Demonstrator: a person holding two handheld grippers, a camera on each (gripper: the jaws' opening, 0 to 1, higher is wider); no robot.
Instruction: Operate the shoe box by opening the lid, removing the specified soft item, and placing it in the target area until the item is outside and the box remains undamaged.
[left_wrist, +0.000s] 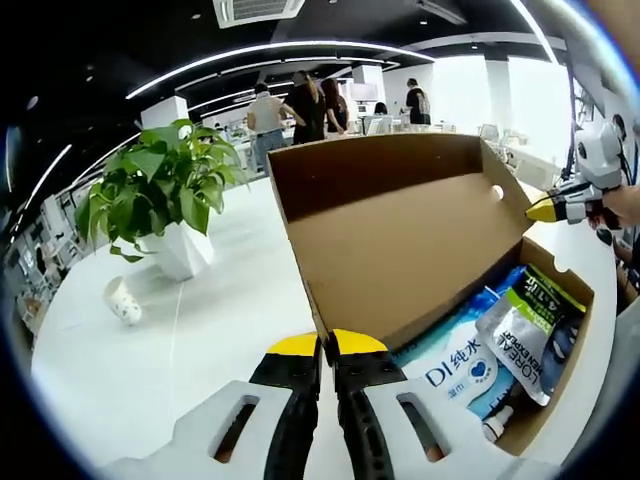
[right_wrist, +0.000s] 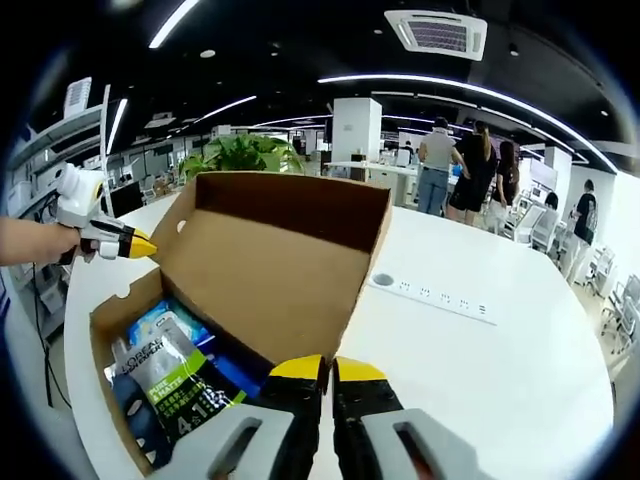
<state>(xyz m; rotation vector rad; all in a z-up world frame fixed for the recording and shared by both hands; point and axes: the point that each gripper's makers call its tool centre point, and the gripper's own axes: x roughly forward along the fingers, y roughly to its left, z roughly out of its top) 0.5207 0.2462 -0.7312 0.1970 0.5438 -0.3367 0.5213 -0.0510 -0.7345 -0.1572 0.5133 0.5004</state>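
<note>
An open cardboard shoe box (left_wrist: 565, 385) stands on a white table, its lid (left_wrist: 400, 235) raised upright. Inside lie a blue-and-white soft pack (left_wrist: 455, 365), a grey-green L'Oreal pouch (left_wrist: 530, 330) and a small tube (left_wrist: 497, 425). My left gripper (left_wrist: 325, 347) is shut on the lid's near edge. The right gripper (left_wrist: 545, 208) touches the lid's far corner. In the right gripper view the lid (right_wrist: 270, 265) stands over the pouch (right_wrist: 175, 378) and the blue pack (right_wrist: 225, 368). My right gripper (right_wrist: 325, 368) is shut on the lid's edge, and the left gripper (right_wrist: 135, 245) is at the opposite corner.
A potted plant (left_wrist: 165, 190) in a white pot and a small white object (left_wrist: 122, 300) stand on the table left of the box. A white power strip (right_wrist: 432, 295) lies to the box's right. People stand in the background (left_wrist: 300, 105).
</note>
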